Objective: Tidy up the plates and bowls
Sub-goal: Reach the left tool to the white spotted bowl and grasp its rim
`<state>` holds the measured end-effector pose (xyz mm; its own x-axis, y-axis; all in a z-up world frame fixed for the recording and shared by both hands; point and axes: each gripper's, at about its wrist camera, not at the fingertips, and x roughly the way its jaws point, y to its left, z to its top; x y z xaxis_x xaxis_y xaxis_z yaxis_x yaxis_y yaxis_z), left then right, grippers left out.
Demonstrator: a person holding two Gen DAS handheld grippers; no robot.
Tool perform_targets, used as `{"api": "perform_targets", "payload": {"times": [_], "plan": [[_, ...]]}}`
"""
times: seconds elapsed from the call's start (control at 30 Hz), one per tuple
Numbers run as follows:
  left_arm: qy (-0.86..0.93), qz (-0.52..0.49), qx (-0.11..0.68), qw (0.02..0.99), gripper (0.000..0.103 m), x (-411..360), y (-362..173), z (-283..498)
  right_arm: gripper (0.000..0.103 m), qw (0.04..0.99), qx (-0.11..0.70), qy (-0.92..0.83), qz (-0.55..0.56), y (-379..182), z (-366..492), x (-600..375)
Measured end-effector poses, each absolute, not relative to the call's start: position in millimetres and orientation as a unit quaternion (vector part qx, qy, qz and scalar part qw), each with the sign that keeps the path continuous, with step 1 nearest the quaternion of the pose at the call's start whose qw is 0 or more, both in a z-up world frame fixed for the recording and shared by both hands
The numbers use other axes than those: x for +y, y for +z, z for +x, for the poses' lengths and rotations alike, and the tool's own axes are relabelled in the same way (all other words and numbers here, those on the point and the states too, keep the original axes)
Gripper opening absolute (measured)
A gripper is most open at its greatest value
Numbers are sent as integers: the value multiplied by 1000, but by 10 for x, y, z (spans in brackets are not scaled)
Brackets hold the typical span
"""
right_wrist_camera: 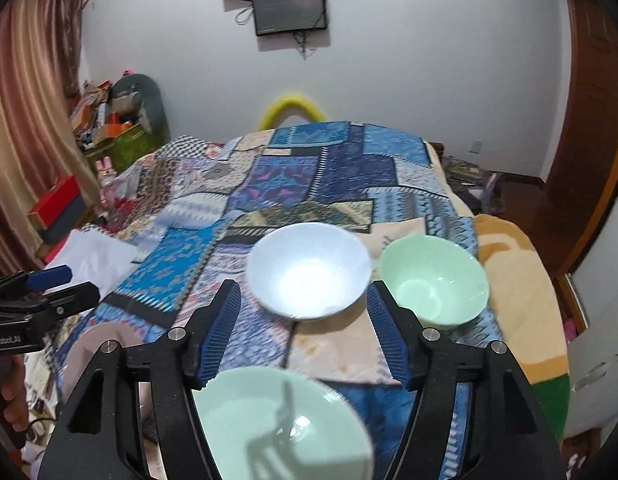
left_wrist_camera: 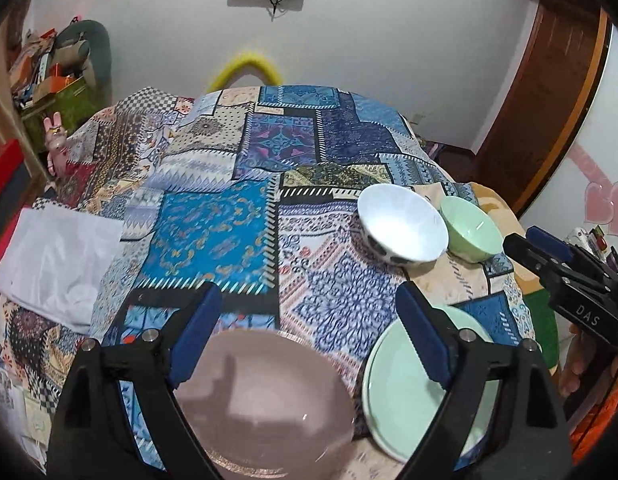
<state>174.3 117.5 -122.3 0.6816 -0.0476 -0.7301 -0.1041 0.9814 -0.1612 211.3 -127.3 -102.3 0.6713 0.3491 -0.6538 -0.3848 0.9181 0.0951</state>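
Note:
A pink plate [left_wrist_camera: 265, 400] lies on the patchwork bedspread [left_wrist_camera: 213, 232], below my open left gripper [left_wrist_camera: 309, 304]. A green plate [left_wrist_camera: 409, 396] lies to its right, partly under the right finger. A white bowl [left_wrist_camera: 405, 228] and a green bowl [left_wrist_camera: 473, 228] sit side by side further back. In the right wrist view my open right gripper [right_wrist_camera: 303, 304] hovers above the green plate [right_wrist_camera: 277, 424], with the white bowl [right_wrist_camera: 309, 268] between the fingertips and the green bowl [right_wrist_camera: 433, 280] to its right. Both grippers are empty.
A white folded cloth [left_wrist_camera: 57, 260] lies at the bed's left. Boxes and clutter [left_wrist_camera: 49, 76] stand at the far left by a curtain [right_wrist_camera: 25, 120]. A wooden door [left_wrist_camera: 557, 92] is to the right. The other gripper shows in each view's edge [left_wrist_camera: 565, 272] [right_wrist_camera: 33, 300].

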Motion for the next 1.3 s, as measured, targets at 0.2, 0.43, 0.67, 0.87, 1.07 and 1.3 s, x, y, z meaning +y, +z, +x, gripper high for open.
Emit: {"api": "perform_targets", "payload": {"times": [0.2,0.43,0.67,0.87,1.07,1.3], "plan": [[-9,-100,415,904,89,1046,-1299,2155,62,911,370,183,-20,-1177,2403,-1382],[-26,-69,432,899,89,856,-1507,2585,61,894,412,173,2,-1495,2669,-1472],[-24,-61,451,890,89,818,-1776,2938,39,871,456,183,13,-1804,2898,-1450],[-16,-53,463,885,79,801,-1936,3140,28,859,473,195,10,-1976,3018,-1429],[-19,-45,476,878,68,737,-2064,3301,22,855,475,208,7,-2011,3053,-1381],[-21,-32,490,871,57,645,-2196,3447,21,849,473,235,3,-2028,3069,-1347]]}}
